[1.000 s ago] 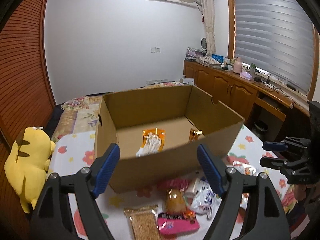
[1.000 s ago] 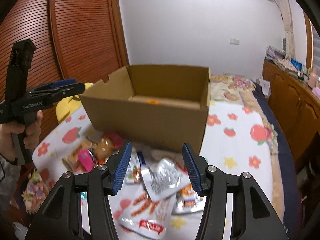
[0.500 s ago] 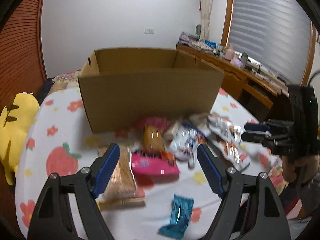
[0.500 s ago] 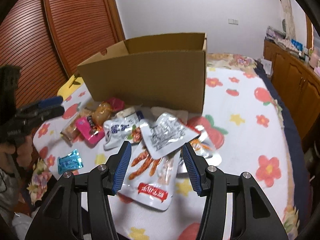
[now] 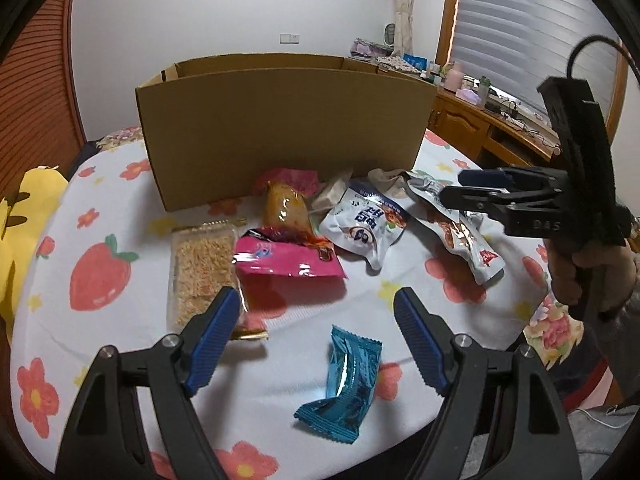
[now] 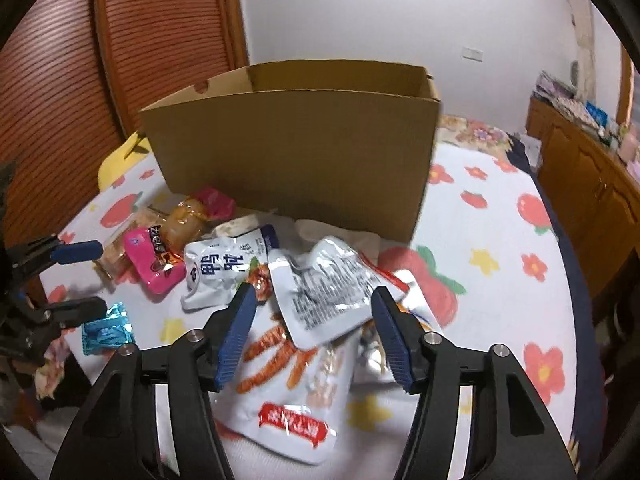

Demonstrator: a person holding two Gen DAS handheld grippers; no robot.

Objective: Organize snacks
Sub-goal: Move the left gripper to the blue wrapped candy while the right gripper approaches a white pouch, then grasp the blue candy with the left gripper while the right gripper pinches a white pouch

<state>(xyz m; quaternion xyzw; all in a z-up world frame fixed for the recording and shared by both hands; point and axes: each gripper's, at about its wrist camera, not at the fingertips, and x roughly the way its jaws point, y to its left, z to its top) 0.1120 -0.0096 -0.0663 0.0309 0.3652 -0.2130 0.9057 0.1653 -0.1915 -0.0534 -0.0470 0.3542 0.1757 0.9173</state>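
A cardboard box (image 5: 286,128) is standing open-topped on a desk (image 5: 100,216) covered in a flower-and-strawberry cloth, and all snacks are lying in front of the box. Nearest the box are sitting a pink wrapper (image 5: 294,178) and an orange-brown pouch (image 5: 286,208). A magenta packet (image 5: 286,258) is lying before these, with a clear pack of biscuits (image 5: 200,268) to its left and a white pouch with blue print (image 5: 366,226) to its right. The left tongs (image 5: 316,340) are hovering wide open and empty, and a teal wrapper (image 5: 346,378) is lying below them, farthest from the box. The right tongs (image 6: 314,334) are opening over a white pouch lying print-side up (image 6: 326,290); their pads are not pressing it. Under it is lying a pouch with a red label (image 6: 292,400).
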